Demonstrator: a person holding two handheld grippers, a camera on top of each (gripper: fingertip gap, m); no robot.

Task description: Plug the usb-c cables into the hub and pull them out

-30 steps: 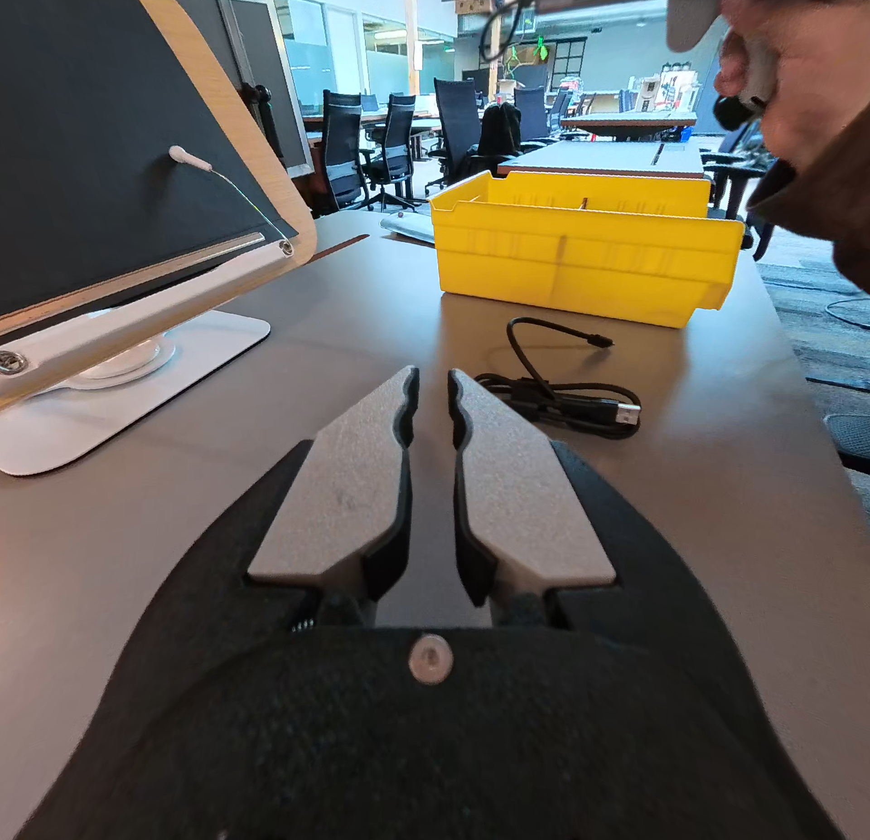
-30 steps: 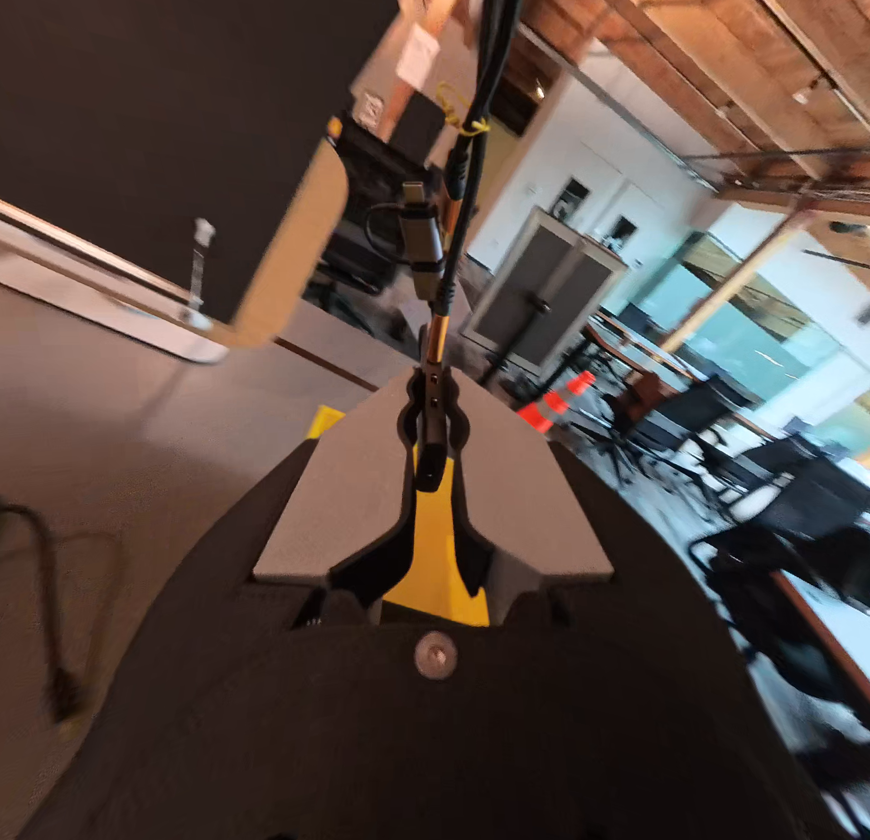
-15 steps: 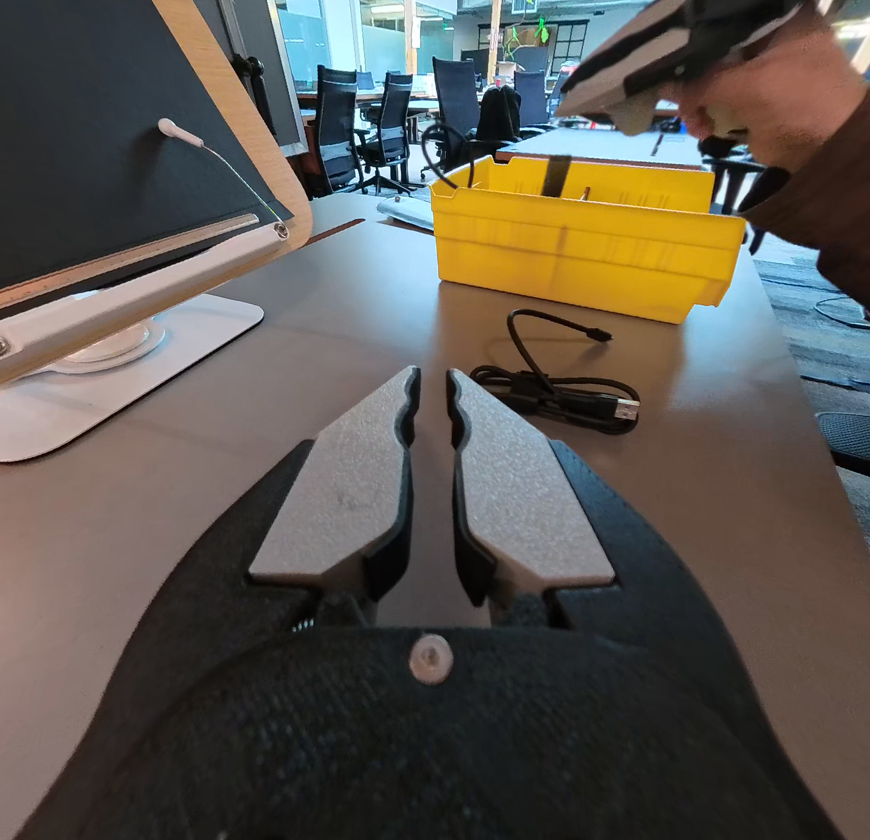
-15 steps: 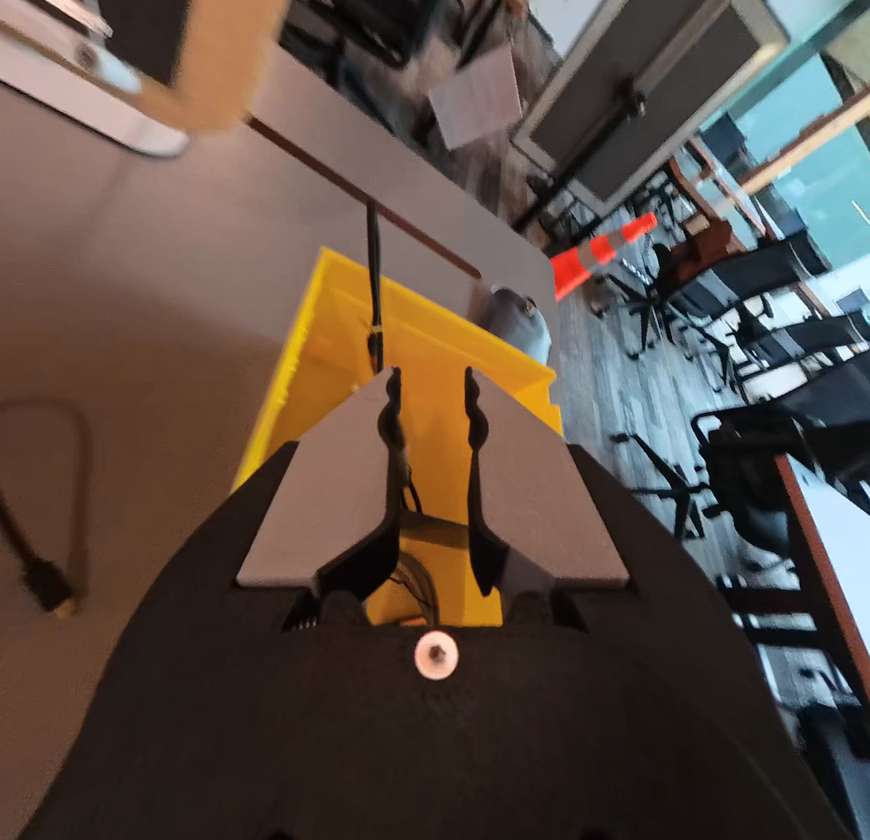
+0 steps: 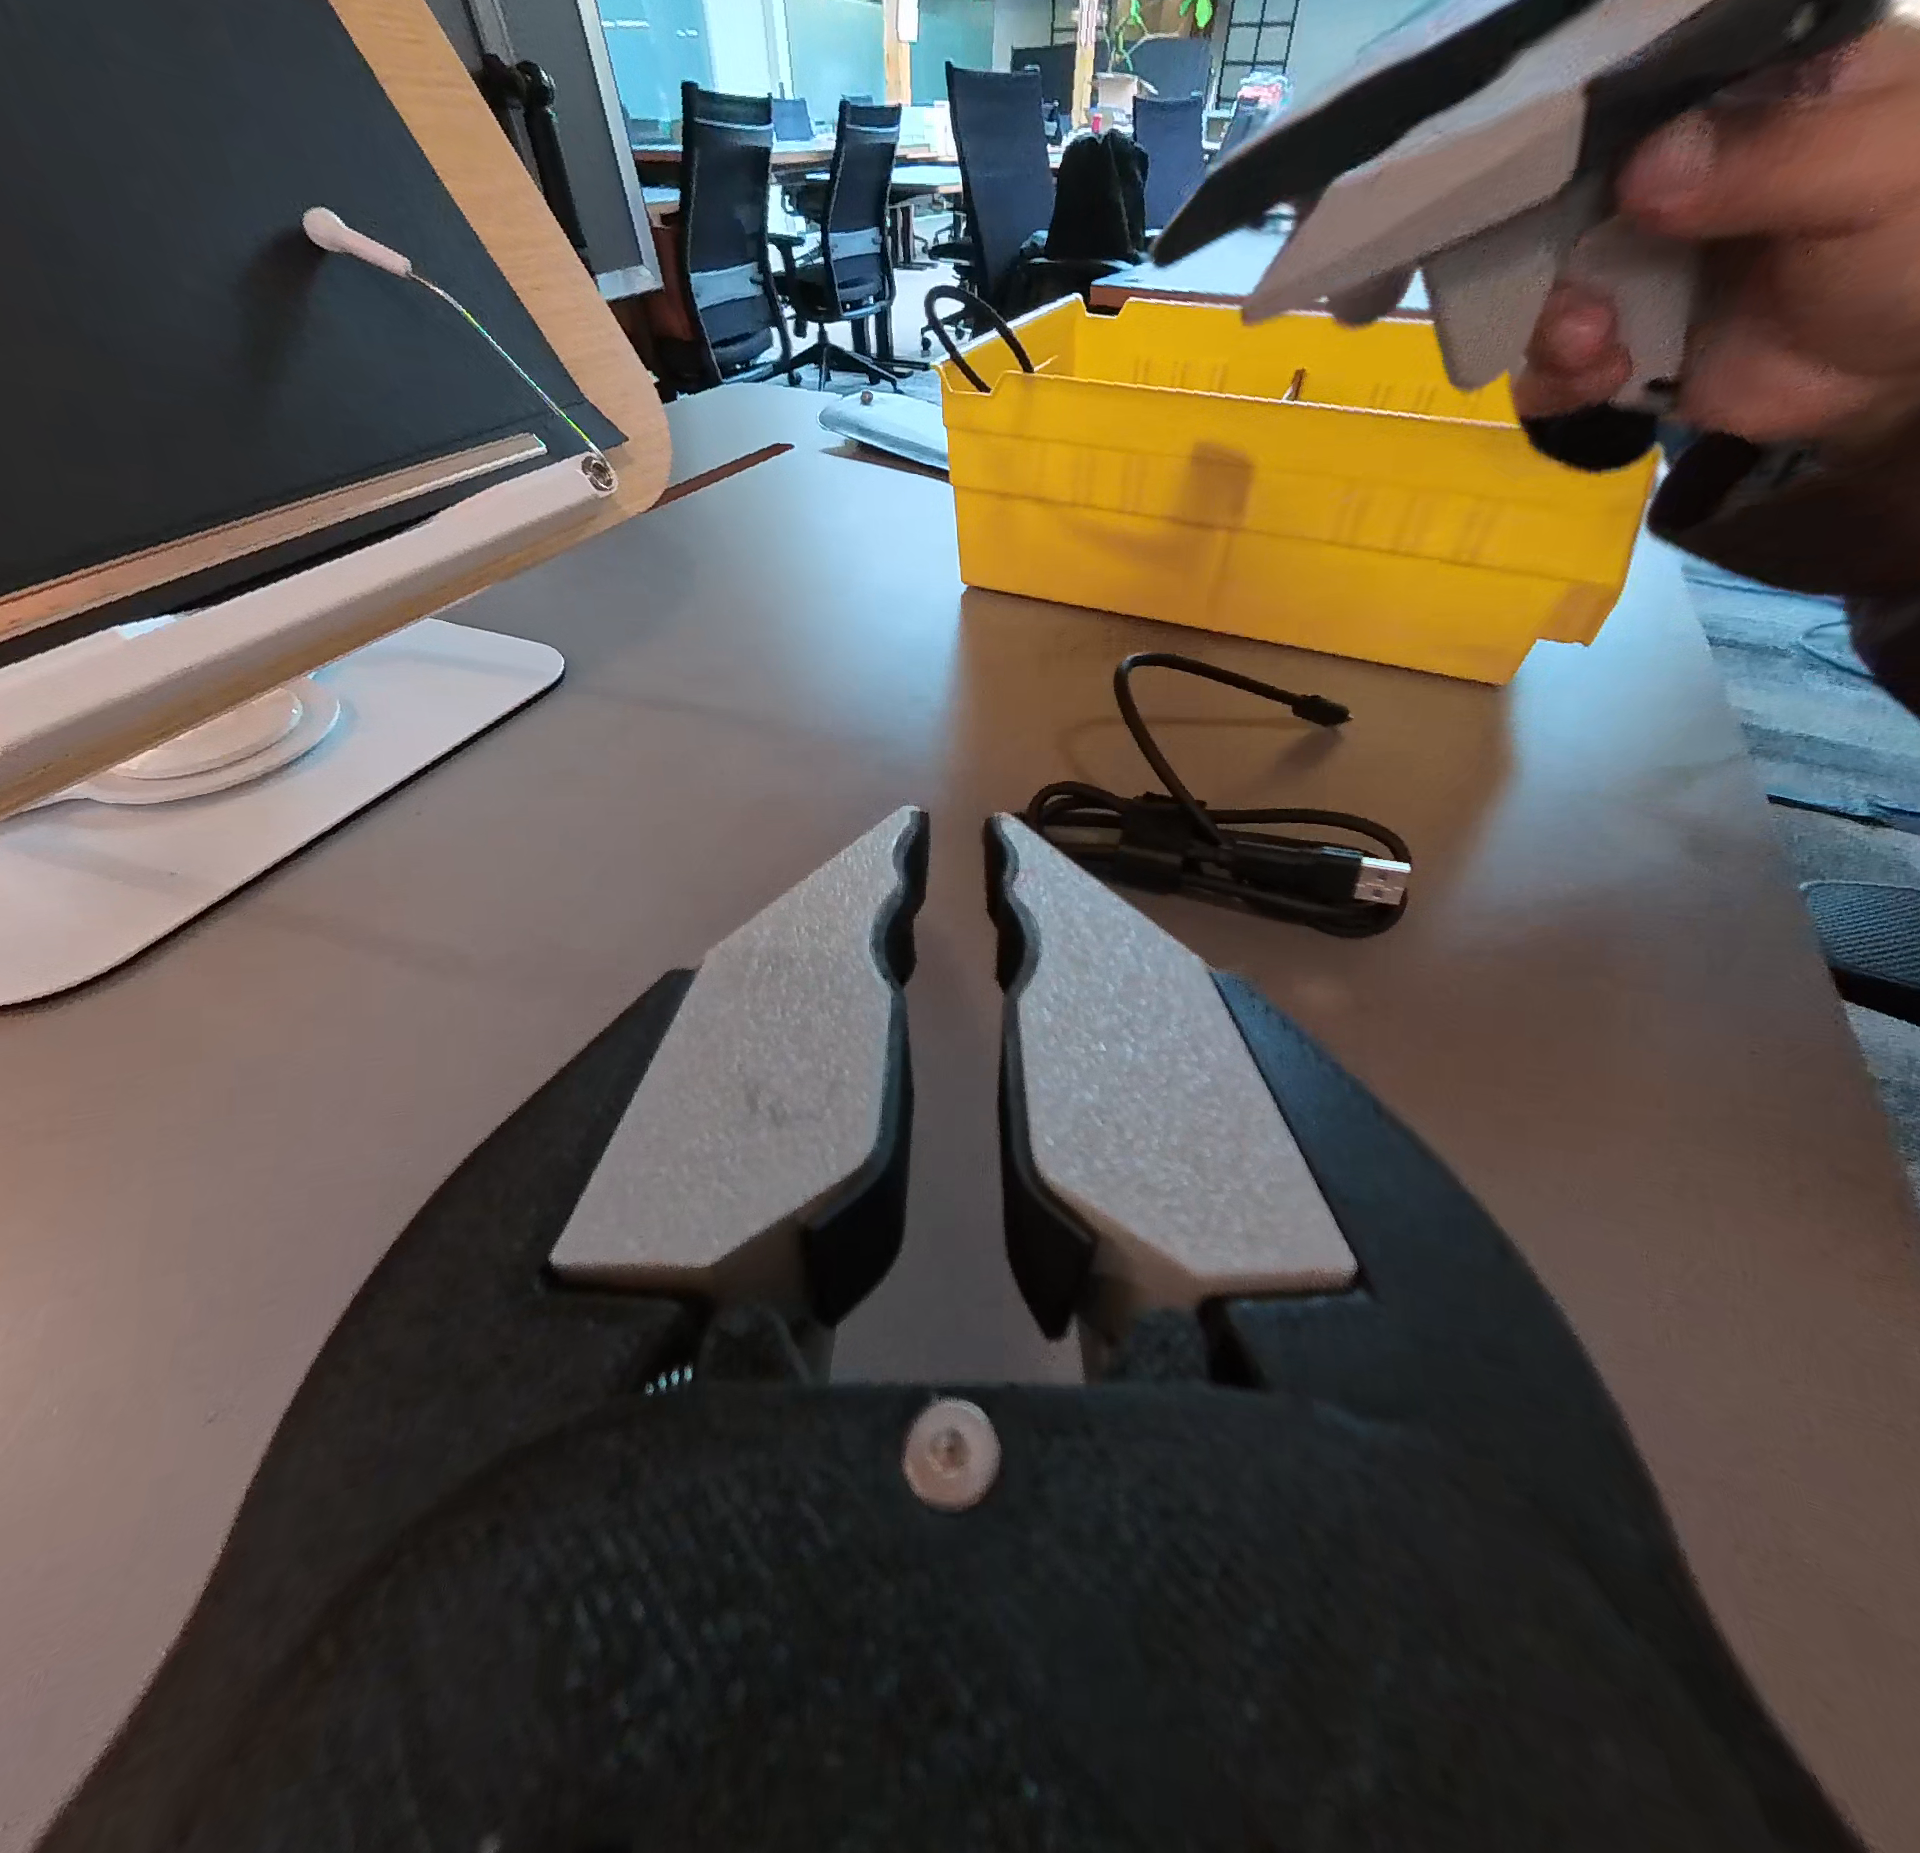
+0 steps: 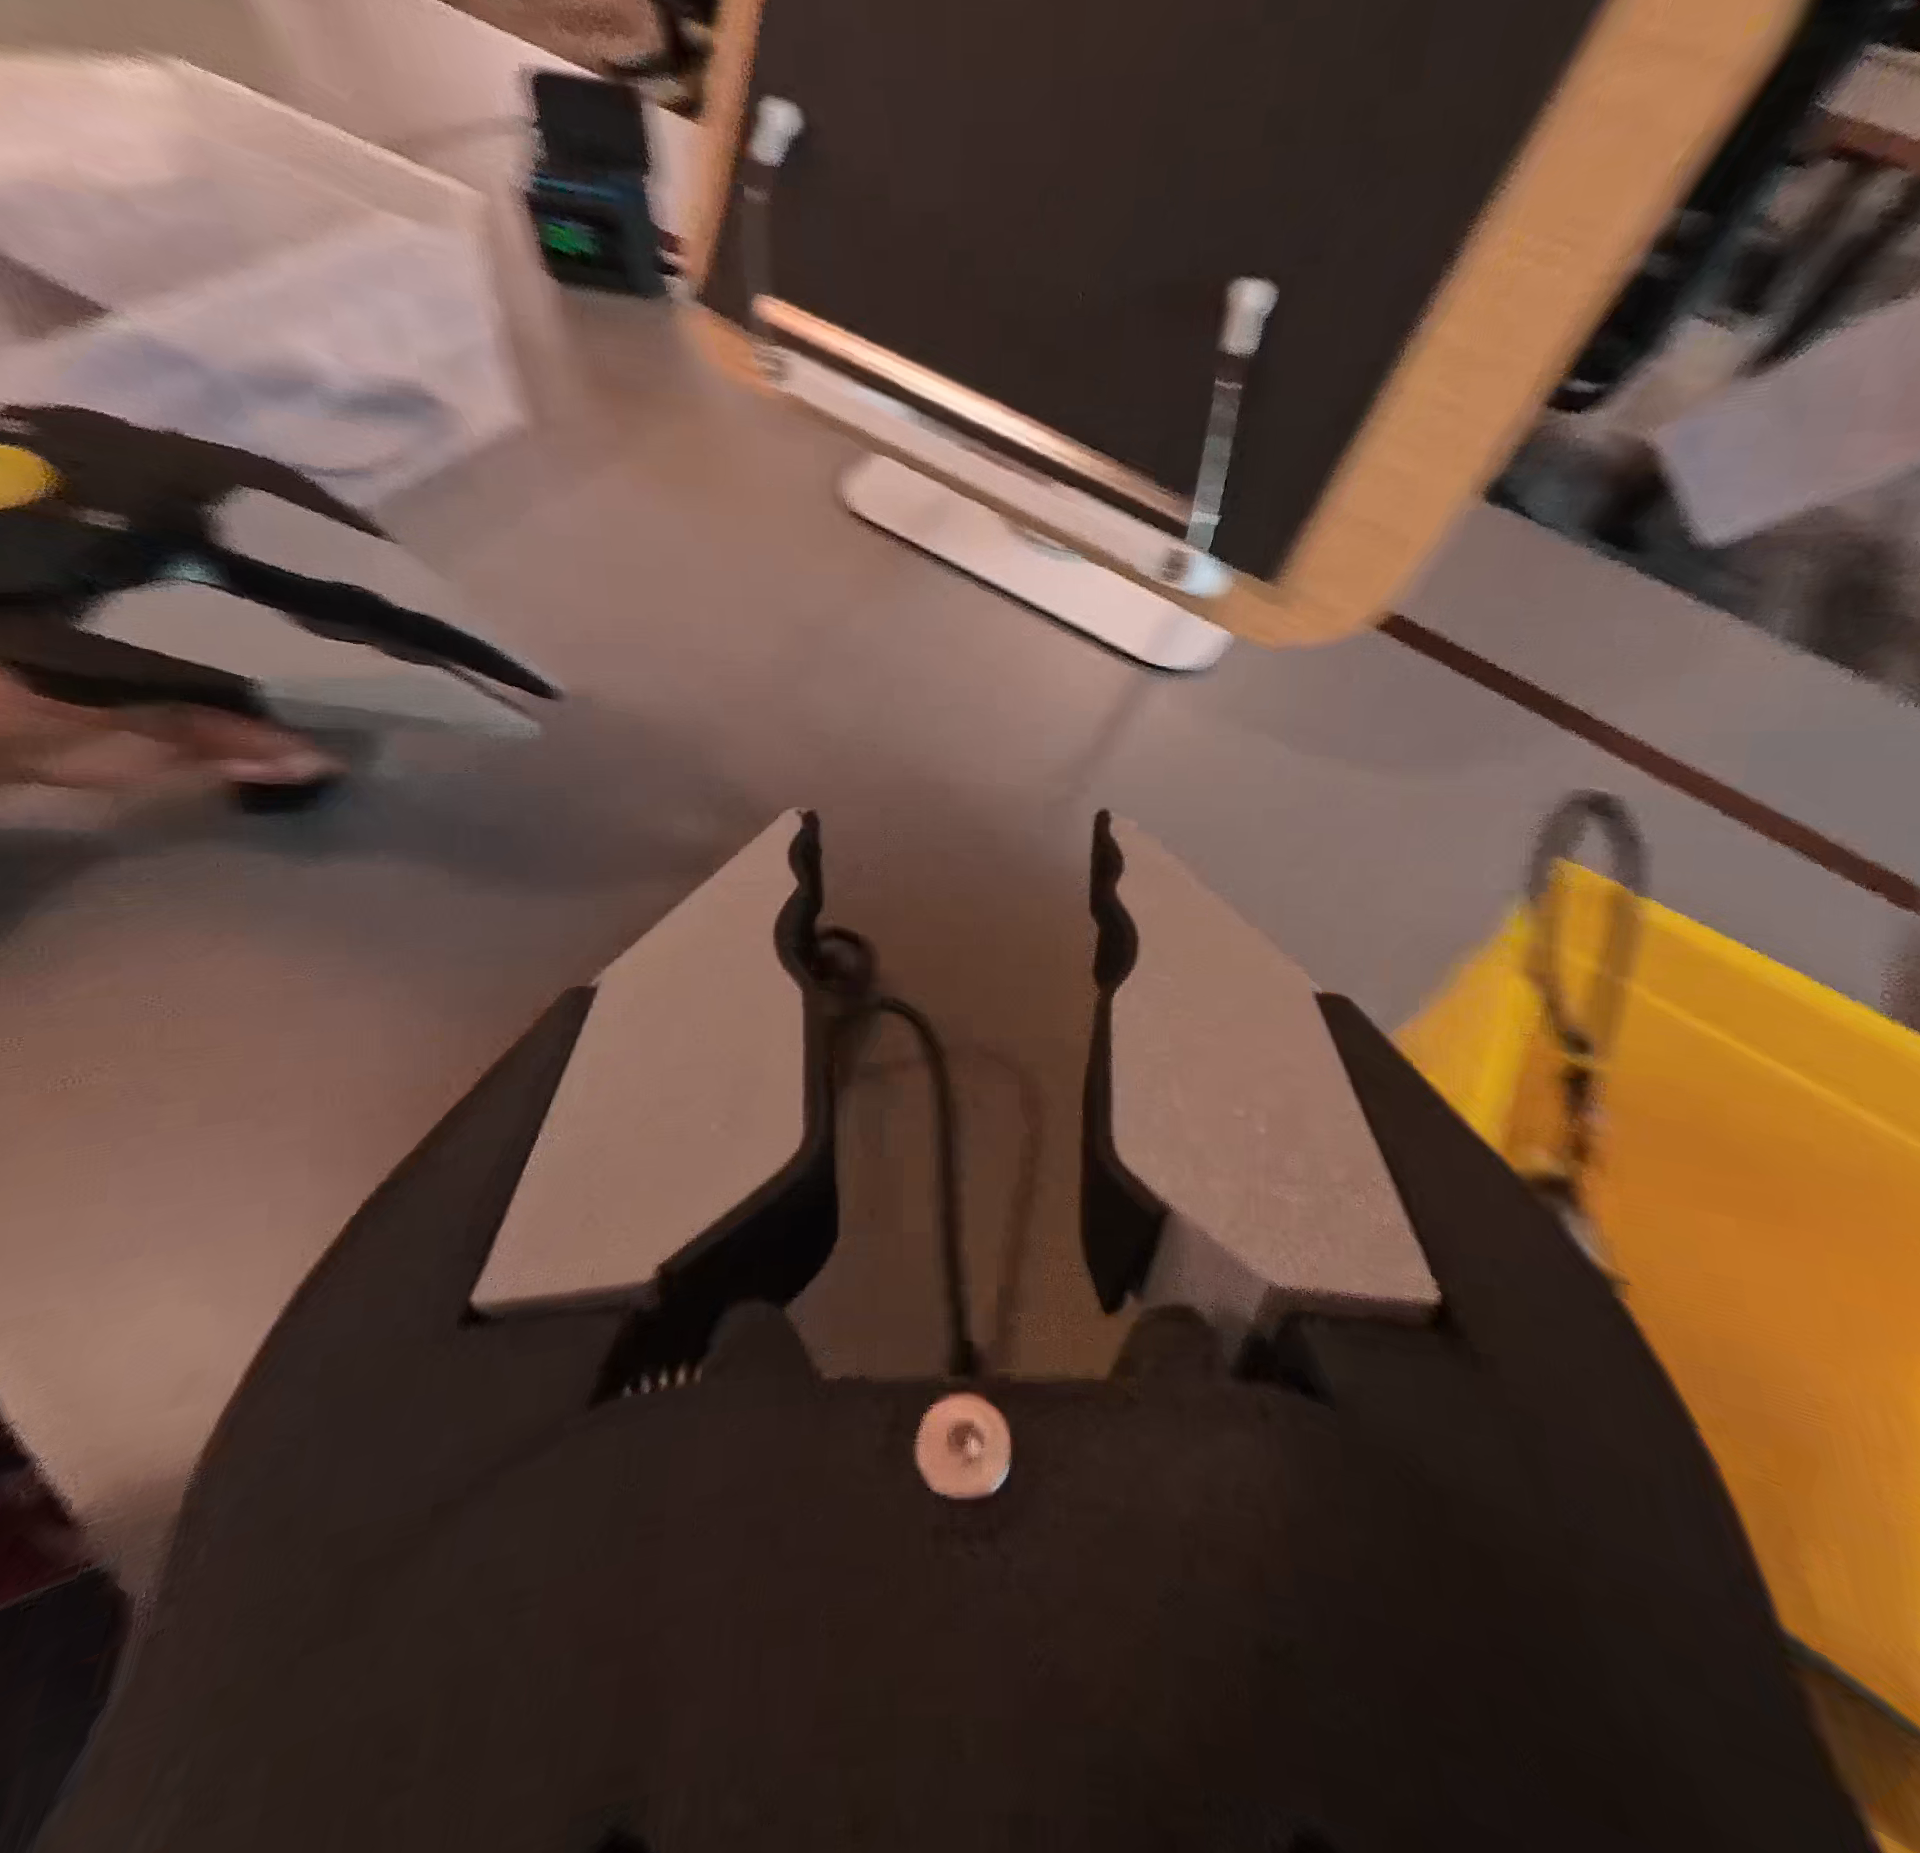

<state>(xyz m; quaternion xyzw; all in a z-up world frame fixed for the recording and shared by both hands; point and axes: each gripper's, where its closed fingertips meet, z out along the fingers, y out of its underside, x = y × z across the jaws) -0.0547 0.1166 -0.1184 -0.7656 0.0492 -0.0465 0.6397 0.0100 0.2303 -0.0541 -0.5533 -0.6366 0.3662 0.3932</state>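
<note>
A black coiled cable point(image 5: 1216, 847) lies on the grey table just ahead and right of my left gripper point(image 5: 956, 837). One end is a silver plug point(image 5: 1377, 878), the other a small plug point(image 5: 1320, 707). The left gripper is empty with only a narrow gap between its jaws. My right gripper point(image 6: 951, 827) is open and empty; it also shows in the left wrist view point(image 5: 1299, 245), held in a hand above the yellow bin point(image 5: 1247, 515). In the right wrist view the same cable point(image 6: 935, 1076) shows between its fingers. A black cable loop point(image 5: 977, 333) sticks out of the bin. No hub is visible.
A dark board with a wooden rim on a white base point(image 5: 312, 712) stands at the left of the table. The yellow bin point(image 6: 1714, 1180) sits at the far side. The table edge runs along the right. The left gripper point(image 6: 312, 608) shows blurred in the right wrist view. The grippers' ends are close to 15 cm from one another. The silver plug point(image 5: 1377, 878) is about equally far from each gripper, around 15 cm.
The right gripper let go of the cable bundle with its adapter over the yellow bin, opened wide, and swung round over the table cable. The left gripper has hardly moved.
</note>
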